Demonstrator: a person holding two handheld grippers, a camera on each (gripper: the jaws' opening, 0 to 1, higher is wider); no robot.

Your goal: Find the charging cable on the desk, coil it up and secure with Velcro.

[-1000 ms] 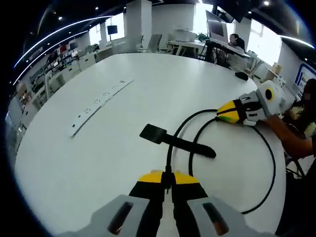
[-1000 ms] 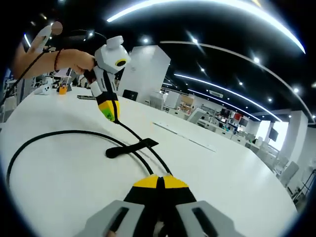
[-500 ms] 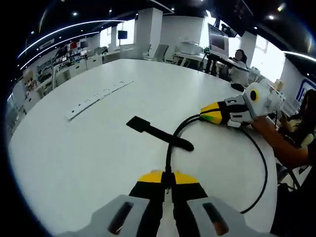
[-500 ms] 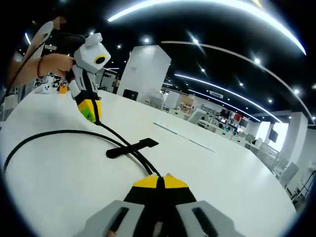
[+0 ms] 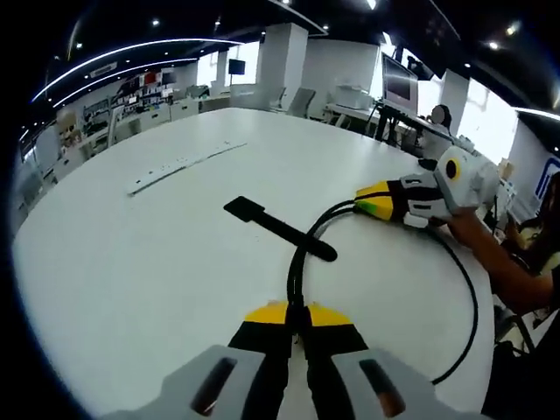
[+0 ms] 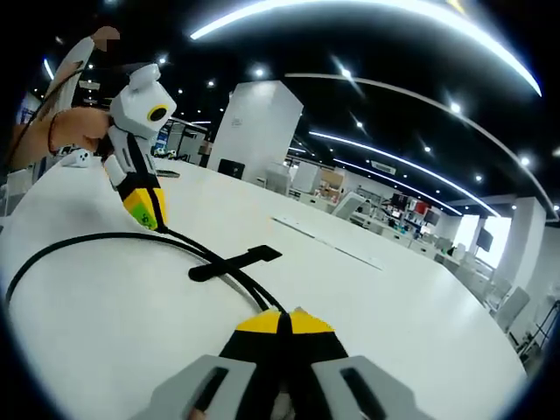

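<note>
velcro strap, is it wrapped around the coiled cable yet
No, the velcro strap lies flat and open on the table, crossing the cable.

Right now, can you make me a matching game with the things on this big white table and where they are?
Things:
1. thin black charging cable
2. flat black Velcro strap
3. long white power strip
4. left tongs

Places or states:
A. lying straight, far across the table
B. shut on the cable
C. looped in a wide curve
D. lying across the two cable strands

Pairs: 1-C, 2-D, 3-A, 4-B
</note>
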